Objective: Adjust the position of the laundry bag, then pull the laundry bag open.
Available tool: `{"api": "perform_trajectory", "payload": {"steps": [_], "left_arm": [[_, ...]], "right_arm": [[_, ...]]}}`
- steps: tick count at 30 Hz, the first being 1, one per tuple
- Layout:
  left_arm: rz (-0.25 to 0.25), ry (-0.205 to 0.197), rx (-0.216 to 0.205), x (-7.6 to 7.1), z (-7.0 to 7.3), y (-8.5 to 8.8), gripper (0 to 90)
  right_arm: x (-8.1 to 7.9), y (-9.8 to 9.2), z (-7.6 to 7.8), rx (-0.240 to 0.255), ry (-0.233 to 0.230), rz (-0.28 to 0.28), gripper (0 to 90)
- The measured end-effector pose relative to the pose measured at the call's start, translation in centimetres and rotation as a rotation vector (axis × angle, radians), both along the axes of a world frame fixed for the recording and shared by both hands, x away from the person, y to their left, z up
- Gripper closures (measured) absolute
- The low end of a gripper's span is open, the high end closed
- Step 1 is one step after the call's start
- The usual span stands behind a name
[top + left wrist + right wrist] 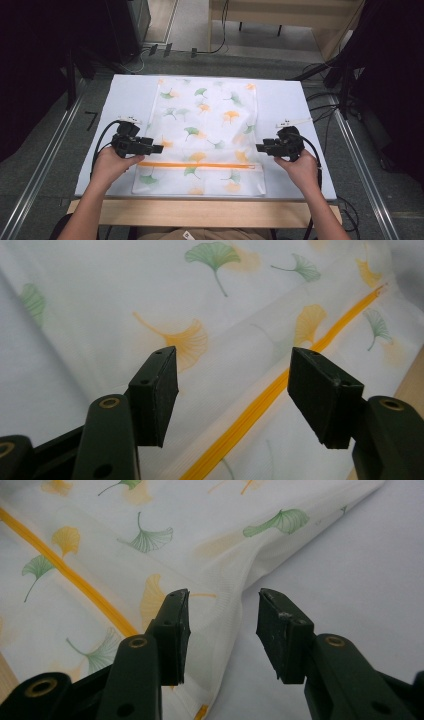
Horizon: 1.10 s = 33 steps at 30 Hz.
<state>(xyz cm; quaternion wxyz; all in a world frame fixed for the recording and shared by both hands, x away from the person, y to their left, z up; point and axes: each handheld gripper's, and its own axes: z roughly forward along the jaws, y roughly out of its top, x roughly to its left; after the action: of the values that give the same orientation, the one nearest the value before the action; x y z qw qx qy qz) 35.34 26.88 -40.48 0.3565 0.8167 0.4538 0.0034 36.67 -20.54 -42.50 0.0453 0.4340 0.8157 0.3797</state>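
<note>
Item: white mesh bag (205, 135) printed with green and orange ginkgo leaves, lying flat on a white table cover (292, 107), long axis running away from the person, its near end close to the table's front edge. An orange zipper (197, 165) crosses the bag from side to side near that end; in the left gripper view the zipper (260, 405) runs diagonally between the jaws, further off. Surroundings: a pale wooden table edge (200, 212) shows in front of the cover; metal rails (45, 165) flank the table on a grey floor; black cables (325, 102) lie to the right and behind; a wooden bench (280, 15) stands at the back. Nothing lies on the bag or between the two grippers. Left gripper (159, 148): held in the left hand (112, 165) at the bag's left edge, pointing inward and level over the cloth, cable looping off to the left. Its jaws stand apart and empty, the mesh visible below them in the left gripper view (235, 397). Right gripper (260, 147): held in the right hand (300, 167) at the bag's right edge, pointing inward toward the left one. Its jaws stand apart; in the right gripper view (222, 635) the bag's raised folded edge (235, 595) lies between them, pads not pressing on it. Forearms enter from the bottom, wrists roughly level.
</note>
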Motion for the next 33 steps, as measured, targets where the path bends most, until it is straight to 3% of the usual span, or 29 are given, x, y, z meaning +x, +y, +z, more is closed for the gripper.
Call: {"api": "perform_trajectory", "payload": {"steps": [3, 11, 21, 24, 33], "left_arm": [[-0.037, -0.023, -0.003, 0.0, 0.1, -0.9, 37.7], [-0.084, -0.024, -0.009, 0.4, 0.1, -2.4, 37.7], [-0.126, -0.039, 0.0, 0.9, -0.2, -4.2, 37.7], [-0.137, -0.043, -0.019, 1.0, -0.2, -4.8, 37.1], [-0.181, -0.043, -0.013, 1.2, -0.4, -6.9, 37.3]], "right_arm": [[-0.9, -0.3, -0.1, 0.003, -0.008, 0.0, 58.0], [-2.7, -1.0, -0.1, 0.001, -0.008, -0.022, 58.2], [-3.1, -1.1, -0.9, 0.0, 0.021, -0.04, 60.6], [-3.3, -0.8, -1.2, -0.013, 0.028, -0.039, 62.2], [-3.9, -0.5, -2.3, -0.061, 0.052, -0.019, 62.3]]}}
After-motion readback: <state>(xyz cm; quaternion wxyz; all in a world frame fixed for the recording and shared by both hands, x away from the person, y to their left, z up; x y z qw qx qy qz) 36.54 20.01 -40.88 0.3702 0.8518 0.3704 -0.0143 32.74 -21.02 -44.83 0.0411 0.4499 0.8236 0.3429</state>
